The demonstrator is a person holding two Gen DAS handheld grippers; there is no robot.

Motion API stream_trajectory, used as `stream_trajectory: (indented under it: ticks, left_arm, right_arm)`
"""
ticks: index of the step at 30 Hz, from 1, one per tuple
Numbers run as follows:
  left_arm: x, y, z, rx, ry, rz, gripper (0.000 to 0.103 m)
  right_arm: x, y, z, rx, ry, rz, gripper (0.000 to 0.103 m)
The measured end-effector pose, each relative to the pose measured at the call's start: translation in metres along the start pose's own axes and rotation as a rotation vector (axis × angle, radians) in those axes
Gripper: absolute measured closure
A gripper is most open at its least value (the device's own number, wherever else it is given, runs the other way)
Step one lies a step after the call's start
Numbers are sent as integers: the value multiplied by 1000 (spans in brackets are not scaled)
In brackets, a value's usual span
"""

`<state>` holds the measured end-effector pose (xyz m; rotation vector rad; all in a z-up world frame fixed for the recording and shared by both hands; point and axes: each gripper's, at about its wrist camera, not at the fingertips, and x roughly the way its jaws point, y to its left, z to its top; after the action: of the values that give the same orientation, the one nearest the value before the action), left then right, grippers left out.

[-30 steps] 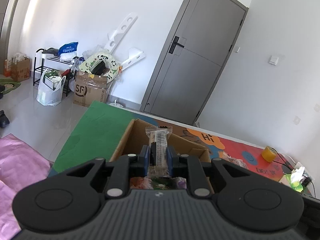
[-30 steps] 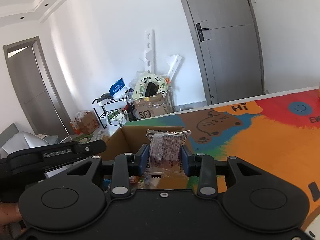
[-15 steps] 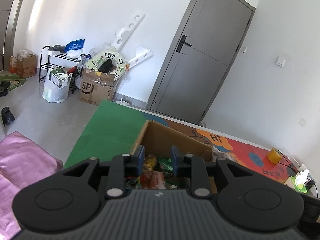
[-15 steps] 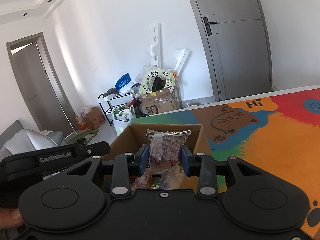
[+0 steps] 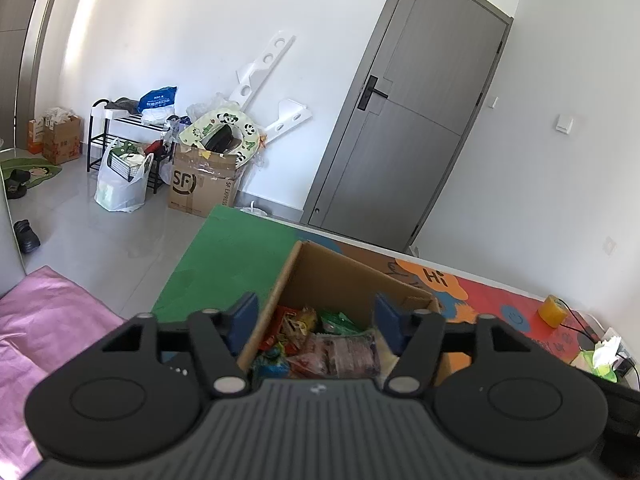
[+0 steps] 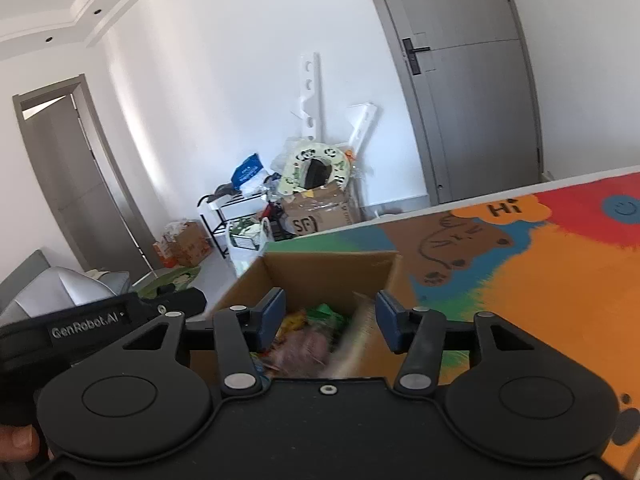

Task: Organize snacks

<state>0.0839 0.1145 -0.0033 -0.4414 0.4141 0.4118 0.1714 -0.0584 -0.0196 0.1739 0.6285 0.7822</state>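
The left tool [image 5: 316, 316] had just been opening above the box [image 5: 340, 276] on the worktop [image 5: 224, 256] and stood wide with nothing between its jaws. The right tool [image 6: 330, 322] had just been opening too, and its blurred packet [image 6: 354, 340] was falling free into the snacks [image 6: 308, 336]. The drop step seemed finished; next, each tool probably needed to go for another snack.

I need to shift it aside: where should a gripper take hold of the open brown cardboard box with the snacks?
Grip the open brown cardboard box by its bare far wall, coming from above, one finger inside, one outside. The upright thin rim suits a pinch; the snack packets lie lower.
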Motion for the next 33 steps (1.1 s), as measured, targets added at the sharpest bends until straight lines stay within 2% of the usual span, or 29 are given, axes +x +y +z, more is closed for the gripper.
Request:
stream_trajectory:
  ticks: [2, 6, 10, 14, 19, 33]
  left_arm:
    - [-1, -4, -2, 11, -3, 12, 28]
    - [-4, -16, -7, 32, 4, 5, 25]
    - [-8, -25, -10, 50, 4, -3, 23]
    - [-14, -37, -15, 71, 3, -13, 16]
    - [-22, -45, -20, 84, 2, -36, 15]
    - [-45, -75, -42, 146, 13, -110, 14]
  right_arm:
    - [-7, -7, -2, 9, -2, -18, 46]
    - [-19, -20, -6, 26, -10, -42, 41]
    - [-34, -30, -10, 38, -28, -59, 28]
    - [-49, -40, -12, 46, -47, -66, 16]
    - [-67, -49, -15, 42, -70, -95, 0]
    - [-119, -74, -28, 77, -131, -164, 0]
